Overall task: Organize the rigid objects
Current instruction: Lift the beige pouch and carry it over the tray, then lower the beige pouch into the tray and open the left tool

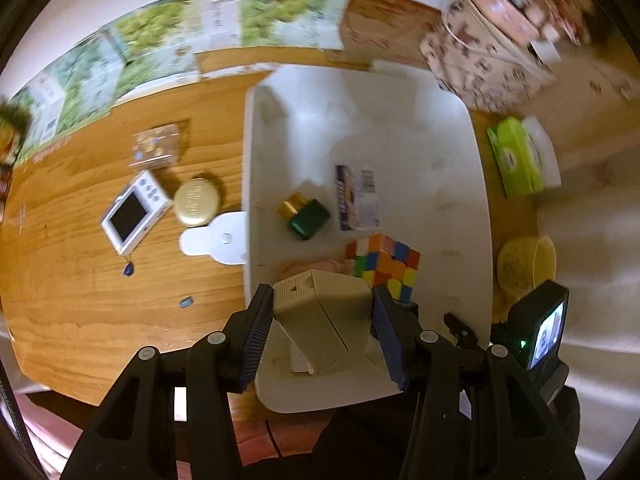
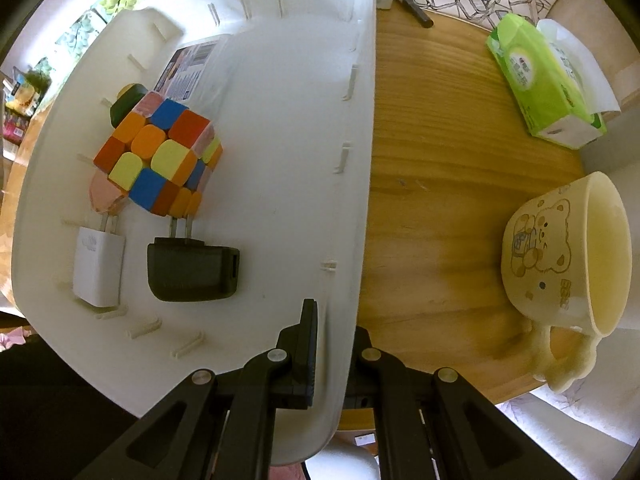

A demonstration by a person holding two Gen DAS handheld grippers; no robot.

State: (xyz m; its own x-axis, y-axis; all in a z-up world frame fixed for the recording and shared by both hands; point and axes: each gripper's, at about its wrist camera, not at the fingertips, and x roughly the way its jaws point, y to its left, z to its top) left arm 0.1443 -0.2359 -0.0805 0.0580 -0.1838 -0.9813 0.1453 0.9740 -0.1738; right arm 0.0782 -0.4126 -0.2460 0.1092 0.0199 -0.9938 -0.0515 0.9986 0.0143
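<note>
Beige box point(image 1: 320, 320) tilts in left claw point(image 1: 324, 332) above bin point(image 1: 460, 208).

- The left claw point(image 1: 323, 320) has black, angular plastic arms with silver round screws at the joints.
- Its fingers point(image 1: 256, 332) carry dark blue ribbed pads.
- The right claw point(image 2: 334, 344) has the same black frame, silver screws and long slots cut in the arms.
</note>
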